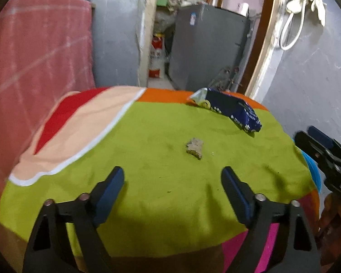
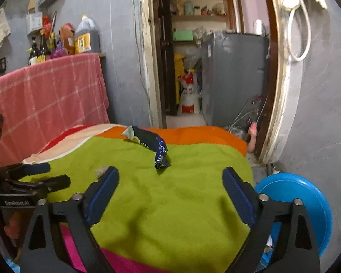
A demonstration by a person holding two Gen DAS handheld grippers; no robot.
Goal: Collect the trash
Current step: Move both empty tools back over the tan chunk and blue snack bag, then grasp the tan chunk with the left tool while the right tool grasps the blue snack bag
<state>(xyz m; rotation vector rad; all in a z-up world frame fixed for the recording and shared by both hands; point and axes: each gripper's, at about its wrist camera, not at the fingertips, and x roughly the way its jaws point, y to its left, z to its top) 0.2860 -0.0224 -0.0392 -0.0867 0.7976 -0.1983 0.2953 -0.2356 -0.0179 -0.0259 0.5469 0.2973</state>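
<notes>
Largest piece of trash: dark blue snack wrapper (image 1: 229, 111), lying crumpled toward the far side of the green cloth (image 1: 161, 136) that covers the table, near the orange band. Likely very light, thin and crinkly, slippery film with no stiffness; best pinched across the twisted, narrower near end (image 2: 161, 161), where folds give bulk for the pads. White print along the side, too blurred to read.

Smaller: grey-brown crumpled scrap (image 1: 195, 151) near the middle of the green cloth, apart from the wrapper. Probably paper or card, light, soft, easily crushed; best taken across the whole lump from above.

Blue bin (image 2: 307, 195) low beside the table's right edge, a probable place for both.

Left gripper (image 1: 172, 177) spread wide, empty, aimed at the scrap. Right gripper (image 2: 170, 177) spread wide, empty, facing the wrapper.

Readable: "GenRobot.AI" on the left gripper's body (image 2: 17, 202).
</notes>
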